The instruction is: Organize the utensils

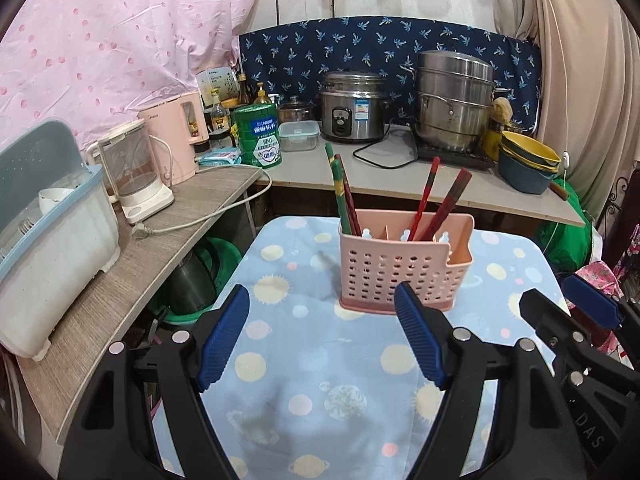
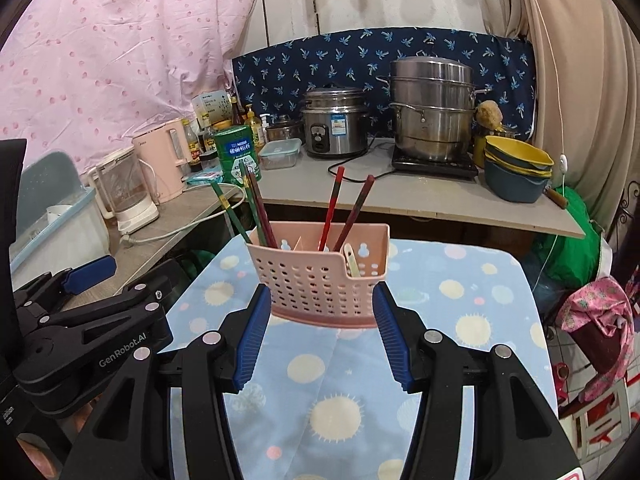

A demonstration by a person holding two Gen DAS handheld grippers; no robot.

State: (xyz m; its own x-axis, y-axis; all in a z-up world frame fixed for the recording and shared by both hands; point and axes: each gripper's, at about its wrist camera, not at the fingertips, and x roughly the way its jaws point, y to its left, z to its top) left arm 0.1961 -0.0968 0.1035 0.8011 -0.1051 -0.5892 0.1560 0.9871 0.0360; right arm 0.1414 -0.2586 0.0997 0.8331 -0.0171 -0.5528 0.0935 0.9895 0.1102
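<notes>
Chopsticks (image 2: 332, 212) stand half-hidden in the pink caddy (image 2: 320, 284); both the left gripper (image 1: 324, 336) and right gripper (image 2: 320, 336) gape empty.

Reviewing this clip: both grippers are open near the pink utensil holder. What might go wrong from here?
The right gripper straddles the pink holder; squeezing could flex its thin perforated walls or tip it. The chopsticks lean loosely outward and may spill. The left gripper sits close beside the right, so they might collide.

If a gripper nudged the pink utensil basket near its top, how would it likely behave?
The basket looks like thin perforated plastic, so it is probably light and slides easily on the cloth. The tall chopsticks lean well above its rim, so a high push might tip it. They stand loose and would likely rattle or shift.
</notes>
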